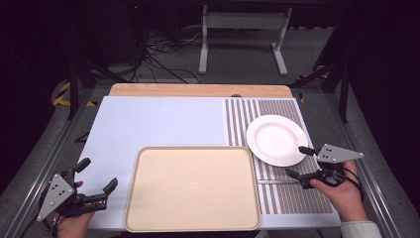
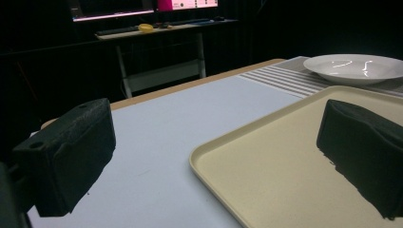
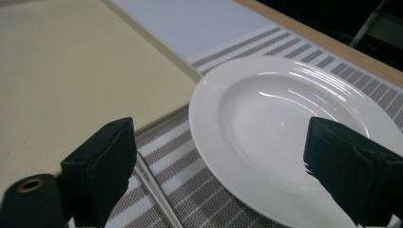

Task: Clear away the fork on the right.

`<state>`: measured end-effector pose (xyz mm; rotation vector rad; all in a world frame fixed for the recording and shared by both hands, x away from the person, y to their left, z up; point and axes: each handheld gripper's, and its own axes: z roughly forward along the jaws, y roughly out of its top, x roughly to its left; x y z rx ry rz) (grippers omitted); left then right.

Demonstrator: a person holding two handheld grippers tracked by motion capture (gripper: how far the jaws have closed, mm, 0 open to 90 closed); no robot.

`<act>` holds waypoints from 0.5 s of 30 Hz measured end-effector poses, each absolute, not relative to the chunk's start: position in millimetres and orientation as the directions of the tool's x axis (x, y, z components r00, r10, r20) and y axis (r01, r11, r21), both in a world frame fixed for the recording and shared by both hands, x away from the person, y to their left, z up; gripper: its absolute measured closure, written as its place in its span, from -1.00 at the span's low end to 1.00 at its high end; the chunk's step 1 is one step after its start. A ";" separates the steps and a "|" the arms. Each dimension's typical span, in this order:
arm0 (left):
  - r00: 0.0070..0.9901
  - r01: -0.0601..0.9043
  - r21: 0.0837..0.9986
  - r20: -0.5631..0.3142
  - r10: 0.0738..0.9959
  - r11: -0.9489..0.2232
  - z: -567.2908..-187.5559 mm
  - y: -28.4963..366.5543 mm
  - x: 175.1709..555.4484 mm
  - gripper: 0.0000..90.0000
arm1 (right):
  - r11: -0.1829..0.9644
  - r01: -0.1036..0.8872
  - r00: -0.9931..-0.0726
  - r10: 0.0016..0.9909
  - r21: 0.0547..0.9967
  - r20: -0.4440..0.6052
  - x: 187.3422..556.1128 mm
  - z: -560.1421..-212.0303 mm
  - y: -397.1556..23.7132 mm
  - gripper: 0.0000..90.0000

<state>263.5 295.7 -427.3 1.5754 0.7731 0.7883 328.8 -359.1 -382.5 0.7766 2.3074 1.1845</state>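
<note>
Seen from the high view alone: whole desk (image 1: 163, 119) with a wooden strip along its far edge, pale blue sheet over most of it, striped placemat (image 1: 242, 119) at the right end. Beige tray (image 1: 192, 188) at the near edge, centred, bare inside. White plate (image 1: 277, 140) on the placemat toward the far right corner, just beside the tray's far right corner, nothing on it. Thin metal chopsticks (image 1: 275, 182) flat on the placemat, near the tray's right edge, pointing toward the right gripper (image 1: 296, 161). Right gripper at the plate's near right rim, jaws apart, one tip over the rim, the other above the chopsticks' end, nothing between them. Left gripper (image 1: 95, 176) at the near left corner of the desk, jaws wide apart and bare.

Added by the left gripper view: tray's rim (image 2: 223, 137) low and rounded, plate (image 2: 354, 69) far off beyond it, a lit shelf in the dark room behind; one jaw over the blue sheet, the other over the tray.

Added by the right gripper view: plate (image 3: 285, 128) deep-welled with a ribbed rim, glossy and bare; chopsticks (image 3: 154, 187) just beside the left jaw; tray's corner (image 3: 185, 71) close to the plate's rim, not touching.
</note>
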 end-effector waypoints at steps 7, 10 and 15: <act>0.556 0.061 0.990 0.074 0.828 -0.130 -427.2 295.7 263.5 -1.00 | 0.595 0.312 -0.771 0.614 0.741 -0.169 334.4 -366.1 -359.3 -0.73; 0.557 0.061 0.990 0.074 0.827 -0.130 -427.2 295.7 263.3 -1.00 | 0.645 0.327 -0.789 0.589 0.691 -0.177 337.9 -361.5 -358.1 -0.71; 0.556 0.063 0.989 0.075 0.828 -0.132 -427.1 295.8 263.4 -1.00 | 0.712 0.343 -0.817 0.548 0.612 -0.179 342.7 -357.3 -353.1 -0.71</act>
